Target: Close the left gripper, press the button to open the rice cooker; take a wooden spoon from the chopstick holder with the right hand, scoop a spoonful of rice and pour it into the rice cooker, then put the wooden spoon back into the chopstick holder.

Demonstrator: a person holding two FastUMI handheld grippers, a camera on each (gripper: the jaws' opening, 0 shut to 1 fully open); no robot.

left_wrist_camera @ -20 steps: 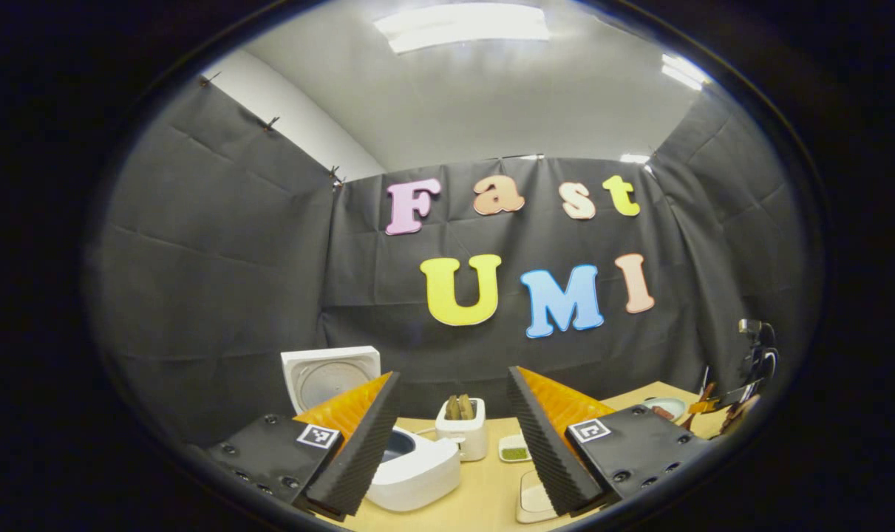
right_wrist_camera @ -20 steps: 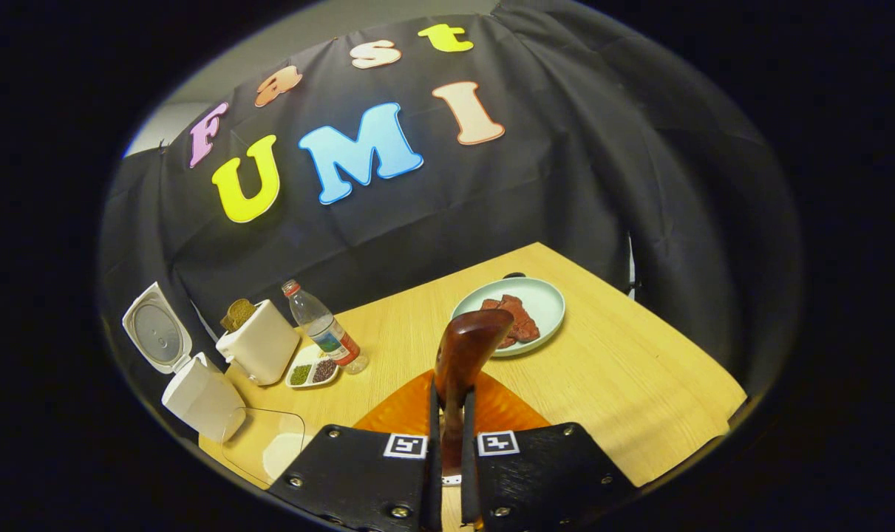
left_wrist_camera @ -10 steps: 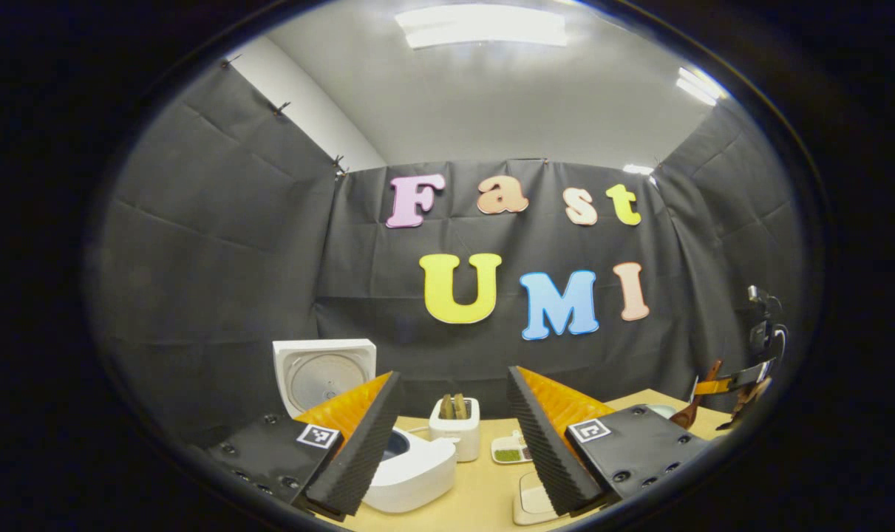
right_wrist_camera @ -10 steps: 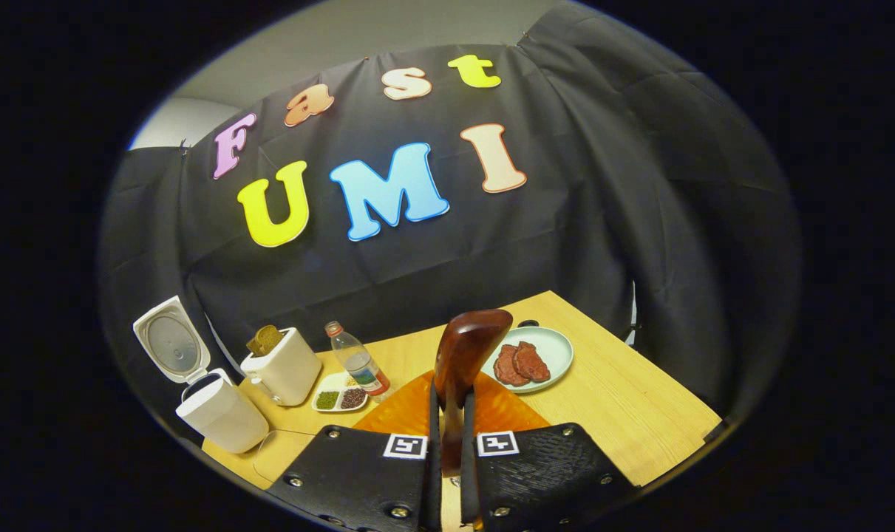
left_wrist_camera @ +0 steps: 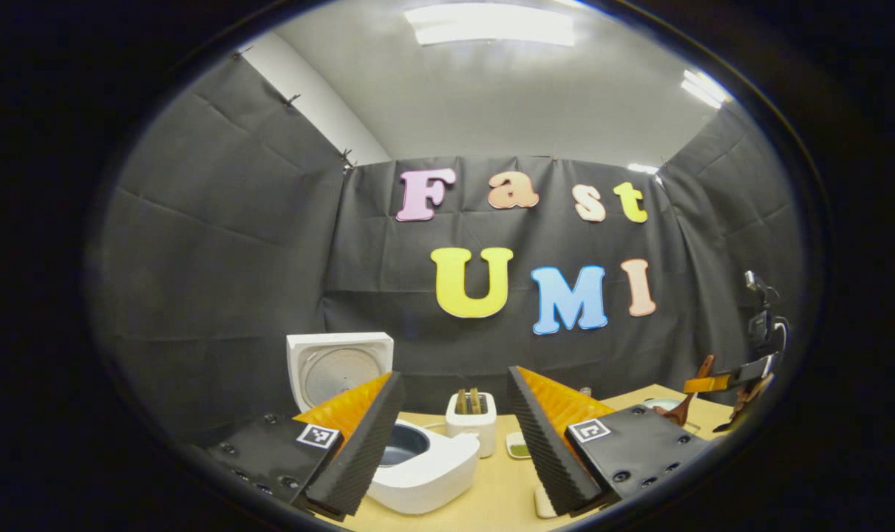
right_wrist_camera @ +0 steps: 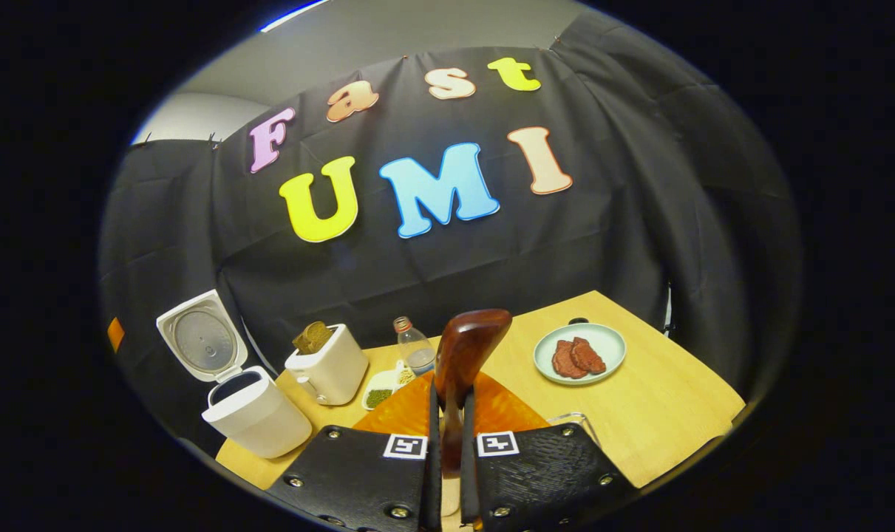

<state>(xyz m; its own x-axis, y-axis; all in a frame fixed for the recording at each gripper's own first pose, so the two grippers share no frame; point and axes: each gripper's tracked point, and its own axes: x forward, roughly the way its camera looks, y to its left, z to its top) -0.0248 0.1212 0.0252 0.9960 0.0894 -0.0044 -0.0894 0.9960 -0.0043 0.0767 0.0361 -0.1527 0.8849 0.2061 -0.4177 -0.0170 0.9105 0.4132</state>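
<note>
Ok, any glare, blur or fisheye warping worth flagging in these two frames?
Left gripper view: ceiling lights blow out to white, walls bow, rice cooker stays sharp. Right gripper view: even lighting, table edges curve, close wooden spoon shows a soft highlight, no motion blur.

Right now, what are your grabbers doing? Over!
Left gripper open. Right gripper shut on wooden spoon. Rice cooker lid up. Nothing blocking.

On the wooden table (right_wrist_camera: 661,403), a pale green plate (right_wrist_camera: 610,340) with two reddish-brown slices of meat (right_wrist_camera: 576,356) sits at about 2 o'clock in the right gripper view. A white toaster (right_wrist_camera: 334,369) with browned bread (right_wrist_camera: 312,337) stands at 10 o'clock. Just beside it at 3 o'clock lies a small divided dish (right_wrist_camera: 382,389), and a clear water bottle (right_wrist_camera: 414,346) stands upright behind that dish.
</note>
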